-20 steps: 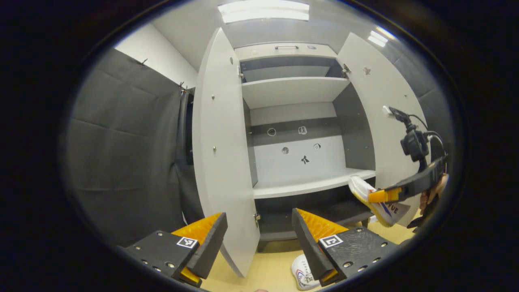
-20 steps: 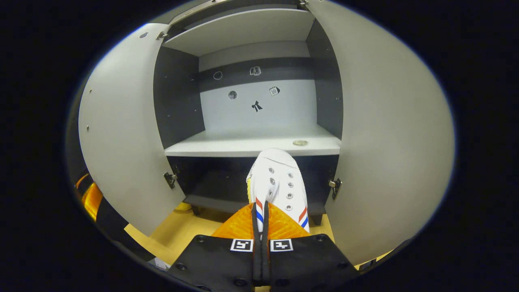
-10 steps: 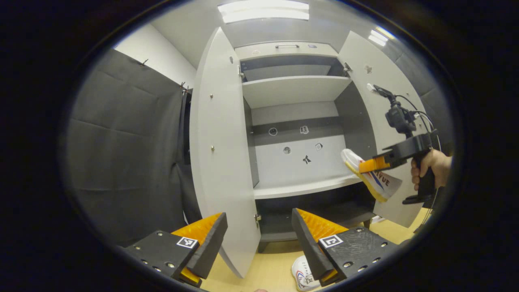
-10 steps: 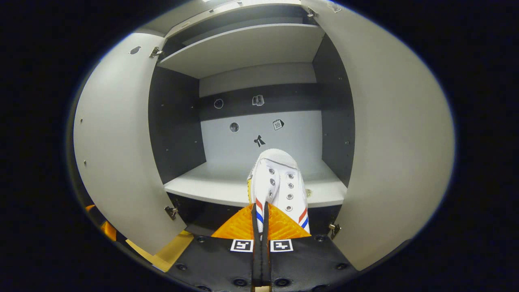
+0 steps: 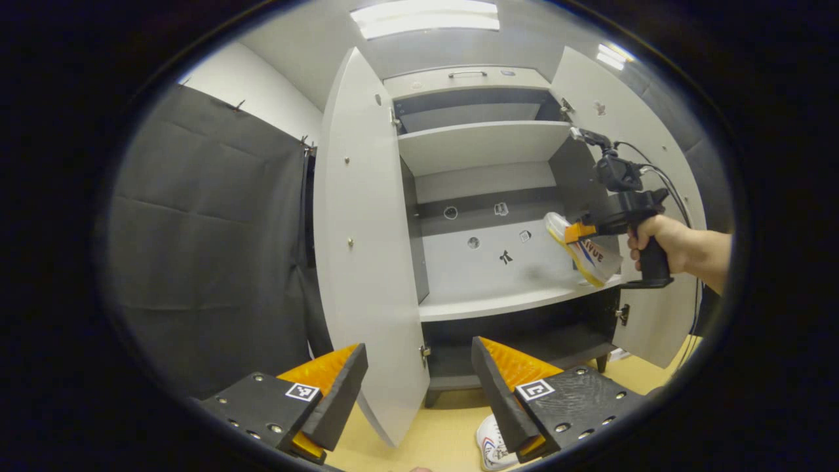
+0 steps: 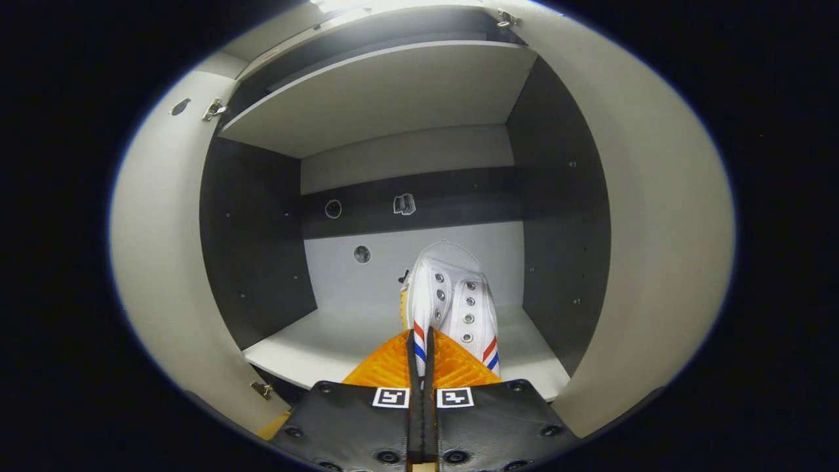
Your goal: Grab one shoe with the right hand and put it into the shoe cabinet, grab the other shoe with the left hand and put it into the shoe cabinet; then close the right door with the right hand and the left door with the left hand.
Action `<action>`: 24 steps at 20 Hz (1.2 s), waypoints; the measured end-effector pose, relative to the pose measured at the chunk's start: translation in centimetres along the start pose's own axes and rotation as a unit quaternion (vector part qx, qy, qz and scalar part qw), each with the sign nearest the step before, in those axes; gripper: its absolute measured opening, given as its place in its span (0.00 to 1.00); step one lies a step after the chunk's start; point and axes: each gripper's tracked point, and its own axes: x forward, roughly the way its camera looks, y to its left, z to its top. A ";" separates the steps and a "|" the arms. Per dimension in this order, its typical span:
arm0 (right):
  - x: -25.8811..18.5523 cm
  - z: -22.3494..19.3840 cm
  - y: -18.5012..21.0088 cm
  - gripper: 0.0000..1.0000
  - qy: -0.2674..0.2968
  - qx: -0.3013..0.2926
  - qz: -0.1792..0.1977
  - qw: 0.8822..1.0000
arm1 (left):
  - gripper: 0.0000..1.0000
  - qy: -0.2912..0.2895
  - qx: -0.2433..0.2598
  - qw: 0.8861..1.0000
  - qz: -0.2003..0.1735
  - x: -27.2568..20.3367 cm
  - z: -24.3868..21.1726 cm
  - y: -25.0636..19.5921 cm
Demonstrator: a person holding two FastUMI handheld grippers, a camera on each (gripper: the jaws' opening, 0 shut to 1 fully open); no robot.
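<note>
A white shoe (image 6: 452, 295) with red and blue stripes hangs toe-first over the shoe cabinet's middle shelf (image 6: 314, 341); my right gripper (image 6: 423, 347) is shut on its heel end. In the left gripper view the same shoe (image 5: 590, 252) is in the air, just above the shelf's (image 5: 498, 301) right end, carried by the right gripper (image 5: 578, 232) in a person's hand (image 5: 655, 239). The other white shoe (image 5: 491, 449) lies on the floor by the cabinet's foot. My left gripper (image 5: 419, 387) is open and holds nothing, low in front of the cabinet.
Both cabinet doors stand open: the left door (image 5: 360, 262) juts out toward my left gripper, the right door (image 5: 645, 328) swings out behind the hand. An upper shelf (image 5: 478, 144) sits above. Black cloth (image 5: 210, 249) hangs at the left. The floor (image 5: 439, 432) is yellow wood.
The right gripper has lifted the shoe from below shelf level and pushed it forward over the middle shelf. The left gripper has hardly moved.
</note>
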 end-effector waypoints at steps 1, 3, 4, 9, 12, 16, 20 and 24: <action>0.9 0.2 -0.2 0.01 -0.003 -0.002 -0.002 1.000 | 0.91 0.000 0.002 1.000 -0.001 -0.1 0.1 -0.2; 2.9 0.3 -0.6 0.01 -0.001 -0.004 -0.007 1.000 | 0.92 -0.001 0.005 1.000 -0.003 -0.4 0.1 -0.9; 3.7 0.1 -0.7 0.01 0.002 -0.001 -0.009 1.000 | 0.92 0.000 0.006 1.000 -0.003 -0.6 0.0 -1.0; 7.3 -2.0 -0.9 0.01 0.031 -0.013 -0.019 0.999 | 0.92 0.006 0.013 1.000 0.009 -0.8 -0.1 -0.7; 9.2 -3.4 -0.7 0.01 0.054 -0.022 -0.023 0.998 | 0.92 0.009 0.017 1.000 0.017 -0.9 -0.2 -0.1; 11.1 -5.1 -0.8 0.00 0.090 -0.033 -0.036 0.995 | 0.91 0.016 0.016 0.999 0.029 -1.1 -0.7 1.0; 12.0 -6.2 -1.7 0.01 0.121 -0.021 -0.062 0.990 | 0.91 0.022 0.013 0.999 0.032 -1.0 -1.1 1.7; 11.7 -5.3 -1.8 0.12 0.116 -0.014 -0.058 0.991 | 0.91 0.029 0.012 0.999 0.025 -0.6 -1.6 1.7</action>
